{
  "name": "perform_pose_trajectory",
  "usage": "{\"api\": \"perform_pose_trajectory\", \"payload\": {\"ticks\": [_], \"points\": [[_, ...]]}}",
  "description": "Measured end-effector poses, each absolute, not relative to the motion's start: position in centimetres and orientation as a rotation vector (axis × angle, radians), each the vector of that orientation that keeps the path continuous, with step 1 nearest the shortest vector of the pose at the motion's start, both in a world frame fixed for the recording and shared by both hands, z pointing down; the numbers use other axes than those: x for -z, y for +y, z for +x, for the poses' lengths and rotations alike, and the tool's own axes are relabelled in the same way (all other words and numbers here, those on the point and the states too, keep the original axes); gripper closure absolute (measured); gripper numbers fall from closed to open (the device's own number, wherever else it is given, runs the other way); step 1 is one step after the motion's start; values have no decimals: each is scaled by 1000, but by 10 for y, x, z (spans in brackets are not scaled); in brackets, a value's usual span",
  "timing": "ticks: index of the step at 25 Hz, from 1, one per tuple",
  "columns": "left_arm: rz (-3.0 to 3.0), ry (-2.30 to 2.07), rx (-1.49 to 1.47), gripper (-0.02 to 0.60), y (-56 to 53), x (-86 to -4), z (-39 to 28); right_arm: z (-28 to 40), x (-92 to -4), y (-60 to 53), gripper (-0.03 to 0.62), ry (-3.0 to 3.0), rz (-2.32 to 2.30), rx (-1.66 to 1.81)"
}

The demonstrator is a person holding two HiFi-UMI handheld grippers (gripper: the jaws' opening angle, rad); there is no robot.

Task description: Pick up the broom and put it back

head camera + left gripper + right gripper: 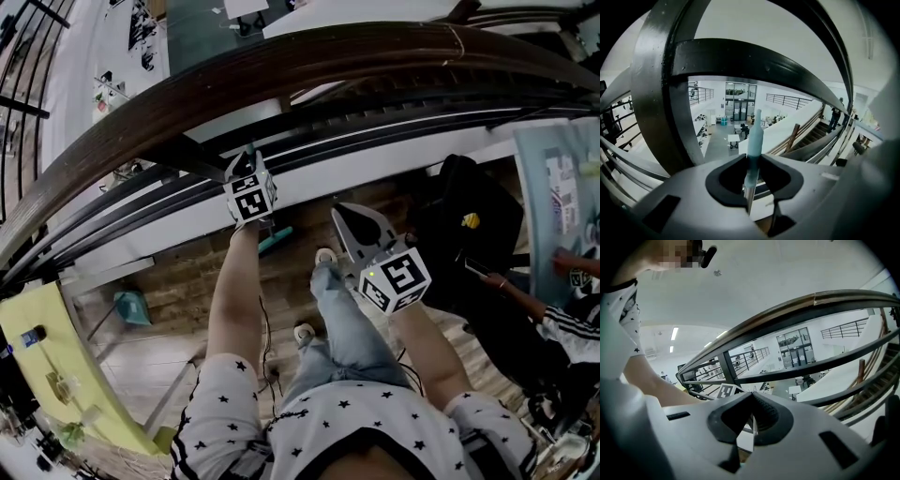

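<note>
One view, the left gripper view, shows left tool (751, 161) clamping the broom (754, 135); right tool (751, 398) is closed, empty.

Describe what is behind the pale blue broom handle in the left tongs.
Dark curved railing bars, and beyond them a lower hall with a white table. The handle covers a strip of that hall.

Your broom handle (754, 136) has a pale teal tip over a silvery shaft. Your left gripper (751, 164) and right gripper (751, 397) are light grey with black pads, and their cubes (249, 195) carry black-and-white squares. Your shirt (375, 422) is white with black stars, your jeans (352, 328) light blue. The railing (281, 75) is dark brown.
</note>
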State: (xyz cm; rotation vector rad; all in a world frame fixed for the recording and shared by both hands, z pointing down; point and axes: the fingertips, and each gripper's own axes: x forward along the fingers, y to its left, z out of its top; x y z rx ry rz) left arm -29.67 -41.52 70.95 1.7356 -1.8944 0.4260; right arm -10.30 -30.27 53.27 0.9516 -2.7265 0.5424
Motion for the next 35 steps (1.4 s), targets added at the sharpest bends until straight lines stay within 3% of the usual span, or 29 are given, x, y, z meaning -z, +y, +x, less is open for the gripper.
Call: {"api": "perform_pose_trajectory", "payload": {"ticks": [35], "points": [[1873,-1883,-458,491,-239,-630,-242,-74,-455,-187,600,-2783,997,-426]]}}
